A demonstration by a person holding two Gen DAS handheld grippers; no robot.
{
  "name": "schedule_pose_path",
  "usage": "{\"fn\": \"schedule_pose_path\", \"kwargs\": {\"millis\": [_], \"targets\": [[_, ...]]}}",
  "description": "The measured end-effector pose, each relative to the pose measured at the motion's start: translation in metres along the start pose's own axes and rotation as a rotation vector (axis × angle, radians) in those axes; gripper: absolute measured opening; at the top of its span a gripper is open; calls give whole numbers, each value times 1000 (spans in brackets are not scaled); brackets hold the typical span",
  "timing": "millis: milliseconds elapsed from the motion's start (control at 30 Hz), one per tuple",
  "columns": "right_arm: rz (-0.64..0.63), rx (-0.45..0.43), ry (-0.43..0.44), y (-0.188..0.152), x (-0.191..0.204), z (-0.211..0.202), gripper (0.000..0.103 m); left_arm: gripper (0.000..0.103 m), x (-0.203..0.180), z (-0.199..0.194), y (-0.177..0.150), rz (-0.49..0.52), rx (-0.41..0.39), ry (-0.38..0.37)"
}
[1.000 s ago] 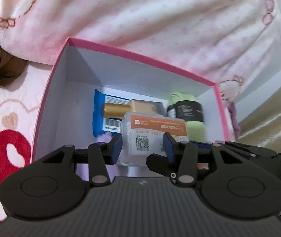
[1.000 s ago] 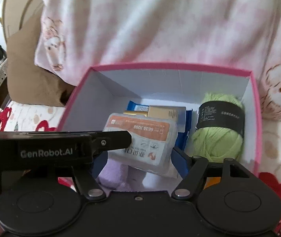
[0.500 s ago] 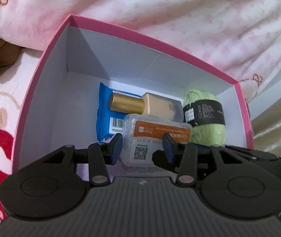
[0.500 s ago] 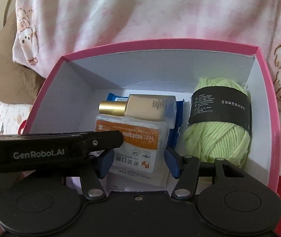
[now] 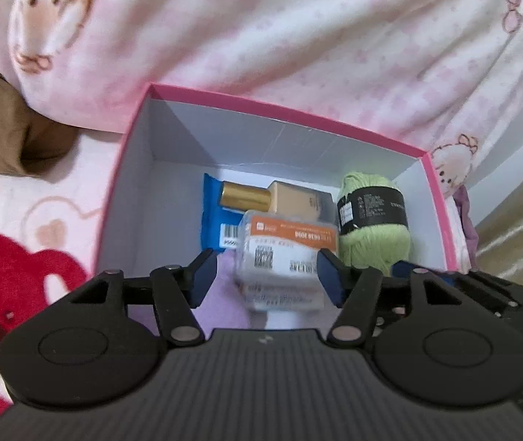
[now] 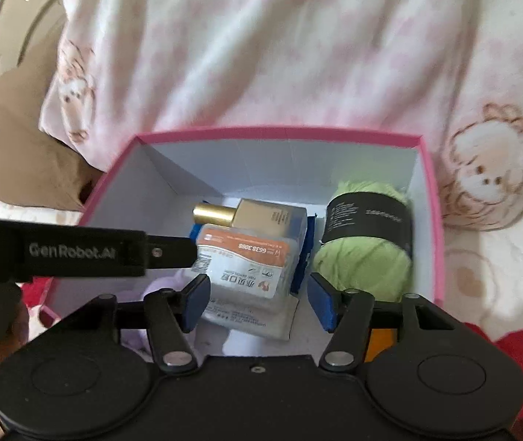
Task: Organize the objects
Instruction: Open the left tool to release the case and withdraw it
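Observation:
A pink box (image 5: 290,119) (image 6: 279,134) with white walls sits on the bed. Inside lie a blue packet (image 5: 211,220), a gold-capped bottle (image 5: 272,196) (image 6: 246,215), a green yarn ball (image 5: 371,235) (image 6: 364,253) and a lilac cloth (image 5: 226,290). A clear plastic case with an orange label (image 5: 283,253) (image 6: 246,268) rests on the bottle and packet. My left gripper (image 5: 265,277) hovers over the case with its jaws opening and its pads off the case. My right gripper (image 6: 257,299) also straddles the case from above, jaws opening, a gap beside its right pad.
A pink patterned duvet (image 5: 298,36) bulges behind the box. A brown cushion (image 6: 29,147) lies at the left. The left gripper's black arm (image 6: 77,250) crosses the right wrist view over the box's left wall. A red-and-pink blanket (image 5: 11,264) covers the bed.
The left jaws, earlier shut on the plastic case, have spread and let it go; the case now lies in the box. Both grippers have drawn back from the box. The right jaws narrowed, then widened.

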State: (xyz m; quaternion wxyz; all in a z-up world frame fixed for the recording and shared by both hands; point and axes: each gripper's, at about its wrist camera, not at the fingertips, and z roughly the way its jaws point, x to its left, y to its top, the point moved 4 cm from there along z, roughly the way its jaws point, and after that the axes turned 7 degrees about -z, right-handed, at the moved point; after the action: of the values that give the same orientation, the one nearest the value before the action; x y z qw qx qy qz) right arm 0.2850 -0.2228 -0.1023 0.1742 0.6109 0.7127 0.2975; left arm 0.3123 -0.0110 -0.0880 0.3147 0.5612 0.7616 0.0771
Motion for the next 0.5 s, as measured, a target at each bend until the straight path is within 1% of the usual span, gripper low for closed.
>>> {"fn": "schedule_pose_path", "kwargs": {"millis": [67,100,167,233,367,500], "targets": [[-9,-8,-5,1,2,-20,67,71,-2,-18,-1,14,4,11],[-15,-14,-8,2,3,-29,67,72,-3,-27,-2,23,-3,19],[-27,-26,-10,5,7,-48,70,80,-6,-48,-3,39,-26,37],[-34,-25,-21,6,9,-67,71,86,-9,-70,-5,52,-47,33],[-52,-34,-49,6,14,-103,75,86,-16,-108,-16,126,-49,49],[-47,-34,-44,0,20,-130,77,88,-21,-142,-34,181,-72,59]]}}
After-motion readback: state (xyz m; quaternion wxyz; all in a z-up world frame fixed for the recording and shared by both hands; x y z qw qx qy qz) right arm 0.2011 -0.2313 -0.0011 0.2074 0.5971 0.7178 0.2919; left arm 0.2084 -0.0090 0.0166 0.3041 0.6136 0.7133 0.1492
